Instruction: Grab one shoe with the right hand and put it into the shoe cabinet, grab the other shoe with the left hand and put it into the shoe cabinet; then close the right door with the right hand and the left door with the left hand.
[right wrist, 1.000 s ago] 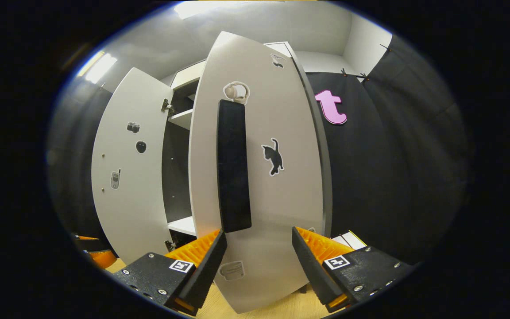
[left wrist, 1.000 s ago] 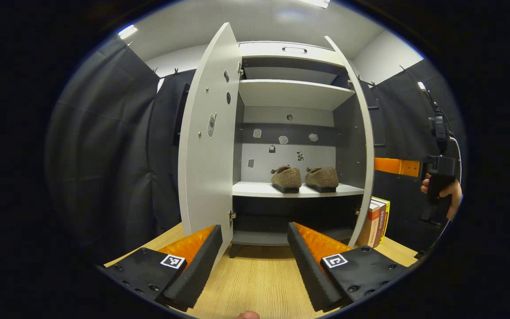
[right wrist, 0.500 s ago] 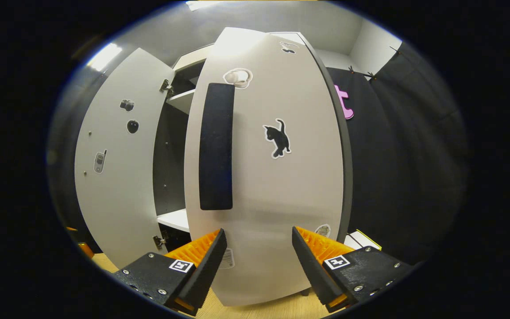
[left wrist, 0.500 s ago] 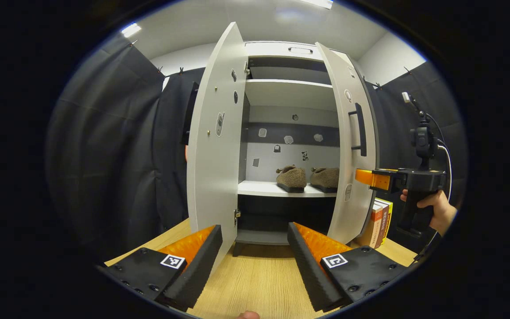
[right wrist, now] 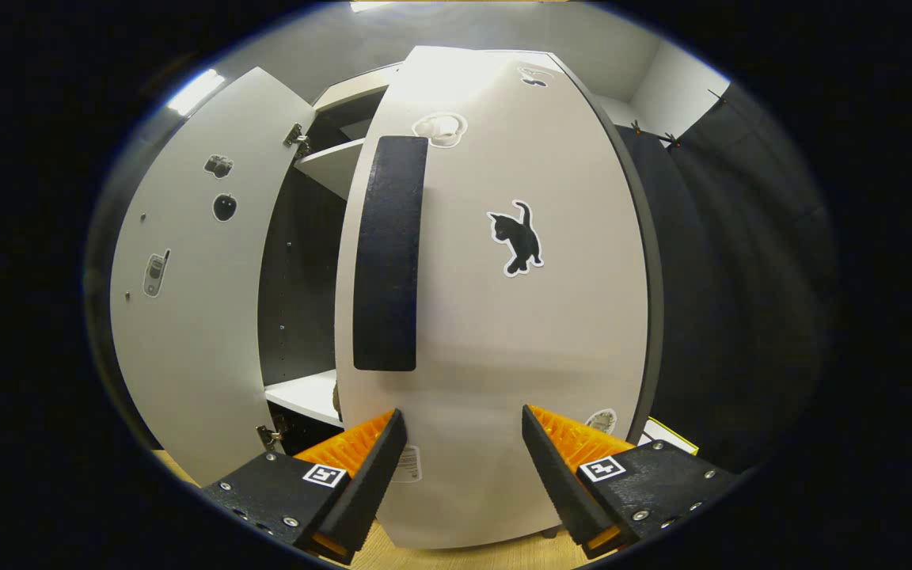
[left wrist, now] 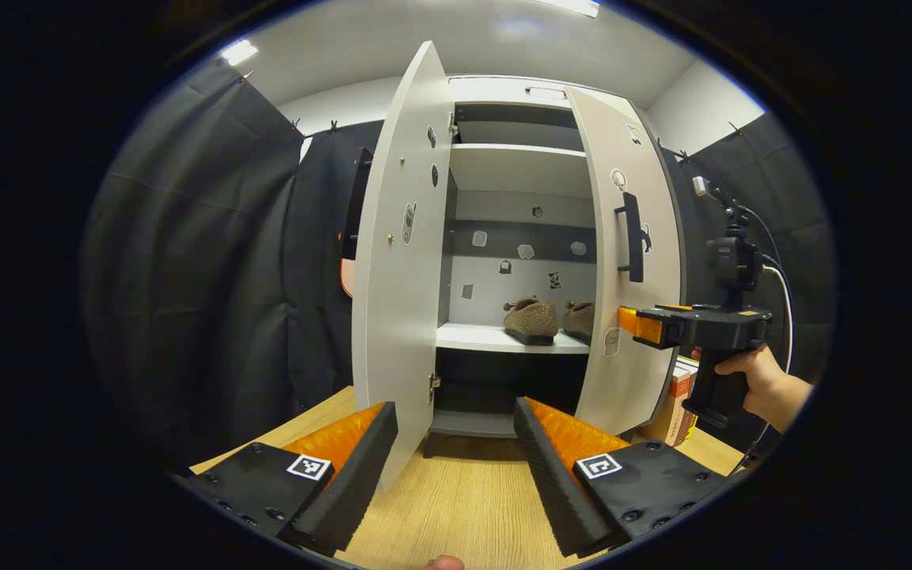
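Observation:
Two brown fuzzy shoes point(left wrist: 531, 319) point(left wrist: 580, 318) sit side by side on the cabinet's white middle shelf point(left wrist: 495, 339). The left door point(left wrist: 400, 269) stands wide open. The right door point(left wrist: 630, 269) point(right wrist: 495, 301) is partly swung in, its dark handle point(right wrist: 387, 253) facing out. My right gripper point(right wrist: 460, 455) is open, its fingertips against the door's lower face below the handle; from the left gripper view it point(left wrist: 632, 326) is held by a hand point(left wrist: 765, 380). My left gripper point(left wrist: 452, 451) hangs open and empty in front of the cabinet, above the wooden floor.
Books point(left wrist: 674, 400) stand against the cabinet's right side. The wooden floor point(left wrist: 464, 507) stretches in front of the cabinet. Black cloth walls close in on both sides. An upper shelf point(left wrist: 515, 166) sits bare inside the cabinet.
The right door has swung further inward under my right gripper, now hiding part of the right shoe. My left gripper has barely moved.

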`<state>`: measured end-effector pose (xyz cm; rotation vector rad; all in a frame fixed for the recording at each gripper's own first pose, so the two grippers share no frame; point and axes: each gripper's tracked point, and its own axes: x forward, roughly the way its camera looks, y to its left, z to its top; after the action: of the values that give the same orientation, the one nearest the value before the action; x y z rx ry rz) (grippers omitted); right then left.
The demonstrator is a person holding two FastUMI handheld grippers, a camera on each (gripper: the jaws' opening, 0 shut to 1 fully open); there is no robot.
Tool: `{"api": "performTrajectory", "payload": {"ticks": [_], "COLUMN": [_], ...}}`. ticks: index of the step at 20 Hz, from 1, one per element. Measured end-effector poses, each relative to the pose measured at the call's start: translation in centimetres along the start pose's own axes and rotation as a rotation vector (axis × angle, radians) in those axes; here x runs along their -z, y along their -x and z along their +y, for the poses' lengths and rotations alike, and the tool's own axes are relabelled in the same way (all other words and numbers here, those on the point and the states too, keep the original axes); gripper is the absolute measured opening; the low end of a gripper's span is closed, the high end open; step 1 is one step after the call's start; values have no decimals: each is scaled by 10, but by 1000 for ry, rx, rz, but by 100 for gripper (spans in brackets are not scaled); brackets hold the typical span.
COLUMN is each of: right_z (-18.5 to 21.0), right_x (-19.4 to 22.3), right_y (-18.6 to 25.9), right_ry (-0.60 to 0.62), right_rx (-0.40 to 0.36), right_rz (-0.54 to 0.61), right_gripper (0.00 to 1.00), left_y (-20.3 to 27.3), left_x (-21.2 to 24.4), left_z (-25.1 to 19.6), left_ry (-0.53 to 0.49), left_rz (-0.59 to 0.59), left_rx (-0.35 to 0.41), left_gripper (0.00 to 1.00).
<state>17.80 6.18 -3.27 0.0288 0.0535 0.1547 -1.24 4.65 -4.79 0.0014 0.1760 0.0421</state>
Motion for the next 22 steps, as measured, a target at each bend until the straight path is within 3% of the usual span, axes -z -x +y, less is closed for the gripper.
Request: {"api": "performTrajectory", "payload": {"ticks": [6,11,16,22], "right_z": [1,-1,-14,-26], "right_x": [2,0,-20,-28], "right_y": [-18,-13,38,100], "right_ry": [5,10,-21,-18], "right_rx": [2,5,17,11], "right_rz": [1,-11,-50,-41], "right_gripper": [91,92,92,92], "left_y": [2,-4,-22,-63], "left_x": [1,-9,-27,-45], "left_z": [13,48,114,164], "left_ry": [21,29,-29,-19], "left_rz": [5,-5,-28,-51], "left_rx": [-25,-100,-246,-295], "left_gripper": [97,97,96,94]}}
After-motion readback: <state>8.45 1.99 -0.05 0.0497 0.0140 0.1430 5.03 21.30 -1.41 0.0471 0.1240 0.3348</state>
